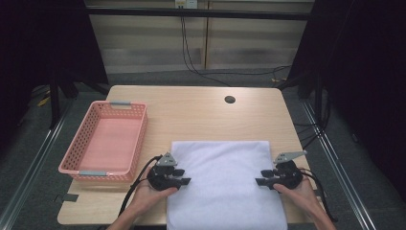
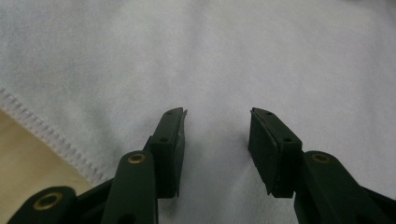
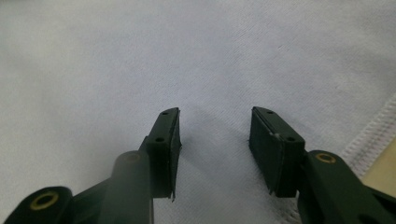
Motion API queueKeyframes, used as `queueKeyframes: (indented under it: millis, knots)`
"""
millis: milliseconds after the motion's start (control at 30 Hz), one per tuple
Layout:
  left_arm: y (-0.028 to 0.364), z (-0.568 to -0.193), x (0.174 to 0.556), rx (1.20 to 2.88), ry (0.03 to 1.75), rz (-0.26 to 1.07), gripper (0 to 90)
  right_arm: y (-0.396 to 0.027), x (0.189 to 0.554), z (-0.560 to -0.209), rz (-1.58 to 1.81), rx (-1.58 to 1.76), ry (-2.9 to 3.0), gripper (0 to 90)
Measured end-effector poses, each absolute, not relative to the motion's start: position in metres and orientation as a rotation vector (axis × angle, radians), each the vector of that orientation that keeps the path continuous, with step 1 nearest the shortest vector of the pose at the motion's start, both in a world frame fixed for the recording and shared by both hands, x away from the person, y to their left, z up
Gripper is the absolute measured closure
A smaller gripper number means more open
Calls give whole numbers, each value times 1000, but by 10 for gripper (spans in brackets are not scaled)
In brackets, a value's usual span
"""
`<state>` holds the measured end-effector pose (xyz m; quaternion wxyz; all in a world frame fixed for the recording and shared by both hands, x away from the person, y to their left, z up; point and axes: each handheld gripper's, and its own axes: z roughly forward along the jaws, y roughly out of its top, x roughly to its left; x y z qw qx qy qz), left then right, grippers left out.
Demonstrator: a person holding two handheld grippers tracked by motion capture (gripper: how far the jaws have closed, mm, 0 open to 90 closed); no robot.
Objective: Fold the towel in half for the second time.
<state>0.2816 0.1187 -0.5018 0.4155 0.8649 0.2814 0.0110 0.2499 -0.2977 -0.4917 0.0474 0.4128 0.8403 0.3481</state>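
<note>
A folded white towel lies flat on the wooden table, reaching to its near edge. My left gripper rests at the towel's left edge, pointing right, jaws open over the cloth. At the towel's right edge my right gripper points left, open as well, with white cloth under its jaws. A stitched hem runs by the left gripper, and another hem by the right gripper. Nothing is held between either pair of fingers.
A pink plastic basket stands empty at the table's left side, close to my left hand. A round cable hole sits near the far edge. Dark curtains and cables lie beyond the table.
</note>
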Motion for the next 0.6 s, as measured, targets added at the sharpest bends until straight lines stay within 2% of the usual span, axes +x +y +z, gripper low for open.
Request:
queueKeyframes:
  millis: [33, 100, 267, 333, 433, 600]
  knots:
    - [118, -503, 275, 2178, 673, 55, 557, -298, 242, -491, 1040, 1234, 2571, 554]
    - [116, -501, 266, 2198, 657, 27, 557, -301, 220, -490, 1039, 1214, 2585, 567]
    - [124, -493, 259, 2219, 646, -46, 580, -302, 210, -488, 1060, 1238, 2635, 582]
    - [133, -485, 264, 2155, 671, 24, 572, -304, 211, -488, 1074, 1255, 2640, 600]
    - [144, -475, 290, 2063, 776, 78, 578, -313, 226, -484, 1149, 1296, 2542, 565]
    - [143, -479, 323, 2075, 837, 179, 588, -332, 264, -473, 1165, 1331, 2366, 581]
